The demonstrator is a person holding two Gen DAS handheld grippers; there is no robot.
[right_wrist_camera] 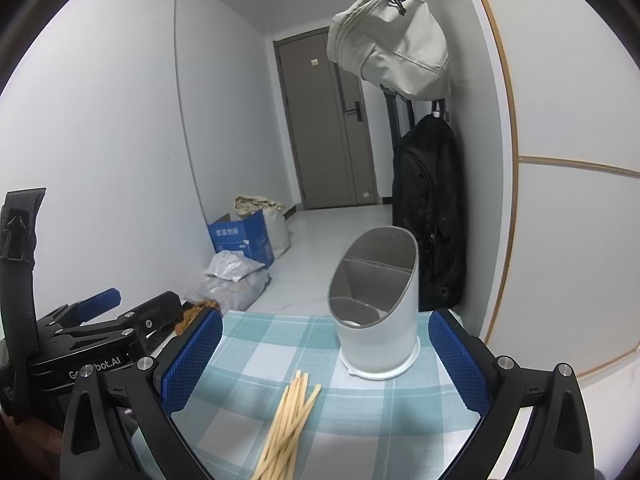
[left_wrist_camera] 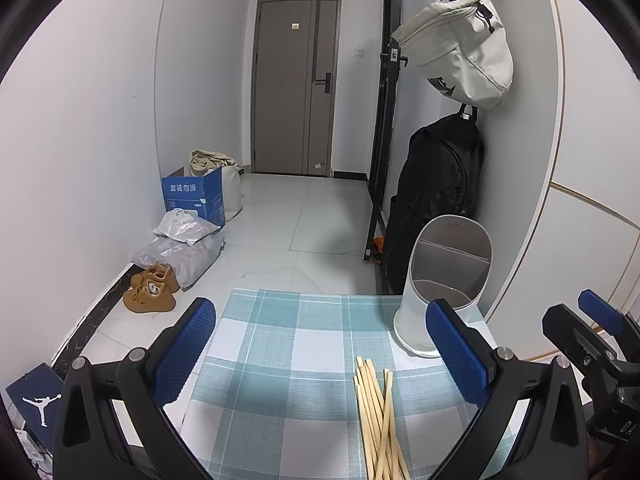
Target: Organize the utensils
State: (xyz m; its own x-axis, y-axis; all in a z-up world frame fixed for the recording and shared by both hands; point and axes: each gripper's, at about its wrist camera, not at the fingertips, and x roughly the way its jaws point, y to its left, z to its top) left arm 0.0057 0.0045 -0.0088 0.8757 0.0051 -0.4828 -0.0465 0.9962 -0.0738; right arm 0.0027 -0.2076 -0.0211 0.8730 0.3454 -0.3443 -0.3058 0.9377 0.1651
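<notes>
Loose bundle of wooden chopsticks (right_wrist_camera: 290,420) lies flat on checked counter (left_wrist_camera: 280,360), just before white slant-topped holder (right_wrist_camera: 376,308), empty compartments facing tools. Left tool (left_wrist_camera: 320,356) and right tool (right_wrist_camera: 326,360) both spread wide, empty, hovering above, likely ready for pickup.

The utensil holder (right_wrist_camera: 376,312) stands upright on the checked mat (left_wrist_camera: 280,344), at the mat's far right part. The chopsticks (right_wrist_camera: 288,420) lie in a loose bundle on the mat, nearer than the holder and apart from it. Behind the holder a backpack (right_wrist_camera: 430,208) hangs against the wall, with a bag (right_wrist_camera: 390,36) hanging above it. Far behind the holder, down the corridor, stands a door (left_wrist_camera: 294,96). To the holder's left, on the floor by the wall, sit a cardboard box (left_wrist_camera: 194,196) and a pair of shoes (left_wrist_camera: 152,286), the shoes nearer
</notes>
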